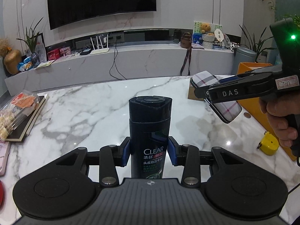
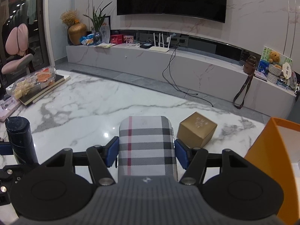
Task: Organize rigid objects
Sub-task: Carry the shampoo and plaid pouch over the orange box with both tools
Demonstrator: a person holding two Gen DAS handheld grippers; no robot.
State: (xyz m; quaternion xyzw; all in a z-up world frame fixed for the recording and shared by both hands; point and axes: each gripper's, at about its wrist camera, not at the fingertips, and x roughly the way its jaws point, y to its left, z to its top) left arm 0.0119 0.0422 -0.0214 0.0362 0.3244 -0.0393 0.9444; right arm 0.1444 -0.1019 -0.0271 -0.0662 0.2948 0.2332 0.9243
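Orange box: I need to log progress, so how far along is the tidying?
Nothing visibly packed yet. In hand: the left gripper holds the CLEAR shampoo bottle; the right gripper holds the plaid case. Left: gold box, yellow tape measure. Orange box interior unseen.

Black shampoo bottle (image 1: 150, 131), grey-and-red plaid case (image 2: 146, 142), orange box (image 2: 277, 161), white-veined marble table (image 2: 112, 108)

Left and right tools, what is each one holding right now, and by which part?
The left tool clamps a dark shampoo bottle around its middle, cap pointing away. The right tool grips a plaid case across its two long sides, about mid-length.
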